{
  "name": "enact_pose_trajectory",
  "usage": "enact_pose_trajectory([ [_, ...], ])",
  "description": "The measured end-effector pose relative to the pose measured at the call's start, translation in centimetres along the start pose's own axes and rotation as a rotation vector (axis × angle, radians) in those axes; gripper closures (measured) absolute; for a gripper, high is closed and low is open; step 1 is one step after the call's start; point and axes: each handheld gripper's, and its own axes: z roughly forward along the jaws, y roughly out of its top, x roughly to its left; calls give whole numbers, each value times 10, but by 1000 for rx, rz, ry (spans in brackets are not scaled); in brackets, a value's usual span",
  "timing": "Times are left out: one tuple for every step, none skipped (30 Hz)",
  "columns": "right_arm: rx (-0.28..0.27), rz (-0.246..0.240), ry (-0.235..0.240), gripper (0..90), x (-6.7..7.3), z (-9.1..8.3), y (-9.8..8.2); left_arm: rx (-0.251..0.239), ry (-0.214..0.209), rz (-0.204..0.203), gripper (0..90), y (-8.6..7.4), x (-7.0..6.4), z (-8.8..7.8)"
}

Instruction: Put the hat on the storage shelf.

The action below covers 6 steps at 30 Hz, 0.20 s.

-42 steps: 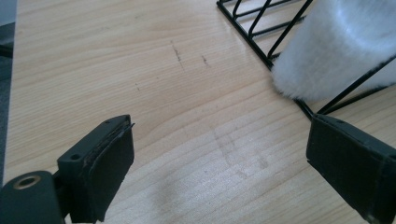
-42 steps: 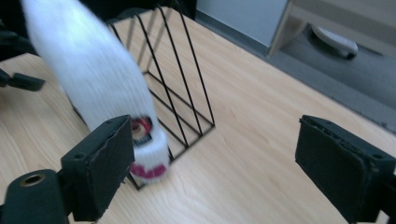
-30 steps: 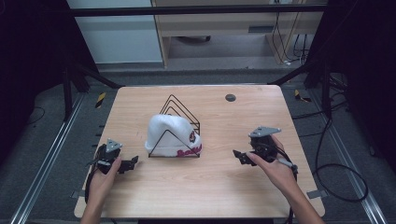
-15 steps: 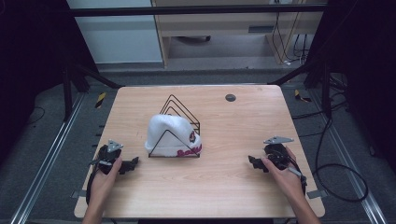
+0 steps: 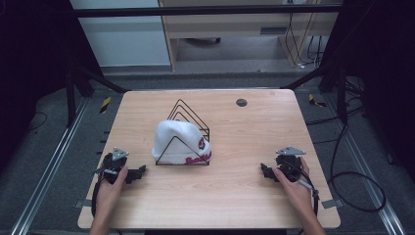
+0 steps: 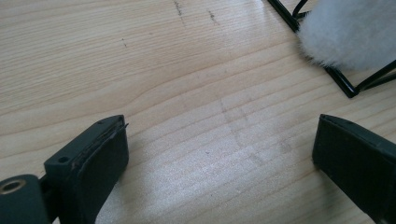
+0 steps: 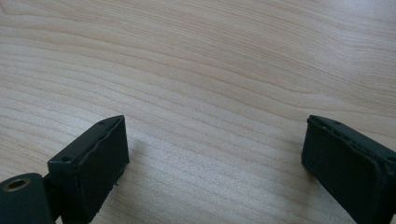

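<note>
Fuzzy white knit hat with red lettering, draped over black wire triangular rack, mid pale wood-grain tabletop. Left hand-held gripper and right hand-held gripper, matte black blocky jaws spread wide, empty, resting low near front corners.
</note>
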Motion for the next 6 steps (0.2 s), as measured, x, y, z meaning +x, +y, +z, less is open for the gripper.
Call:
enact_pose_trajectory([
  [0,8,3,74,1,-1,0,1,1,-1,27,0,0,0],
  [-2,6,-5,75,3,-1,-1,1,1,-1,24,-1,-1,-1],
  [-2,6,-5,75,3,-1,-1,2,1,0,24,-1,-1,-1],
  [-2,11,-10,74,4,-1,-1,1,1,-2,22,-2,-1,-1],
  [0,28,-24,76,7,-3,-3,1,0,-1,21,-2,-1,-2],
  [0,28,-24,76,7,-3,-3,1,-1,1,21,-2,-2,-2],
])
